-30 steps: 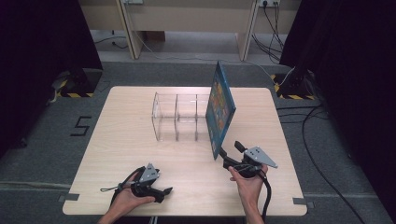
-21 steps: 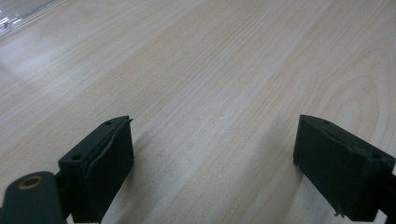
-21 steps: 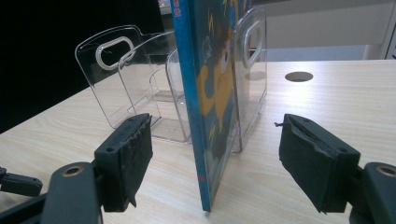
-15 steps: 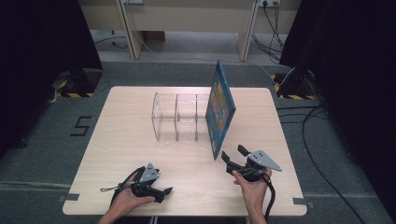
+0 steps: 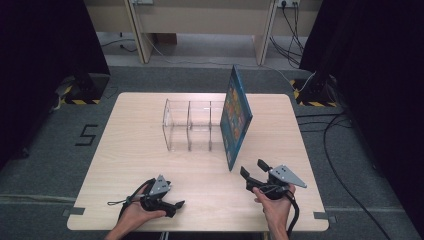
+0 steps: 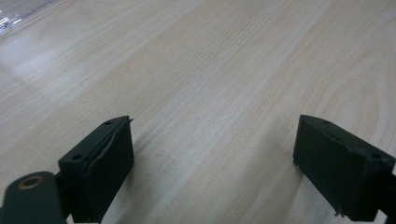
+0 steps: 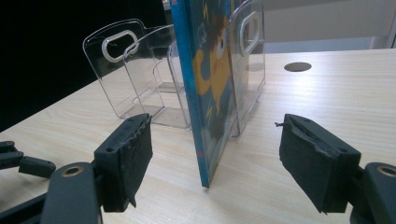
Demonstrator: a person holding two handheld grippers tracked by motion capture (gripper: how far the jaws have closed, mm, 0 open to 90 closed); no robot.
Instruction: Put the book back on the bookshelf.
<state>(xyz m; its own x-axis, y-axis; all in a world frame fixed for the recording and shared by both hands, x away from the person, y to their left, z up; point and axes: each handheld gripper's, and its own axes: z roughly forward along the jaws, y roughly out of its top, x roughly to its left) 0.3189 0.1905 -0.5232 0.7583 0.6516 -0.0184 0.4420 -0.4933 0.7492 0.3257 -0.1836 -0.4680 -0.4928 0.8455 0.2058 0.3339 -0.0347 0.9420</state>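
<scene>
Book (image 5: 235, 120) stands upright on edge at right end of clear acrylic rack (image 5: 192, 125), near middle of desk (image 5: 130, 150), cover with cartoon art leaning against rack's end divider. Right gripper (image 5: 254, 169) sits just in front of book's near corner, apart from it, jaws spread wide, nothing between them. Left gripper (image 5: 172, 205) rests low on desk at near-left edge, well apart from book, jaws also wide and empty.
</scene>
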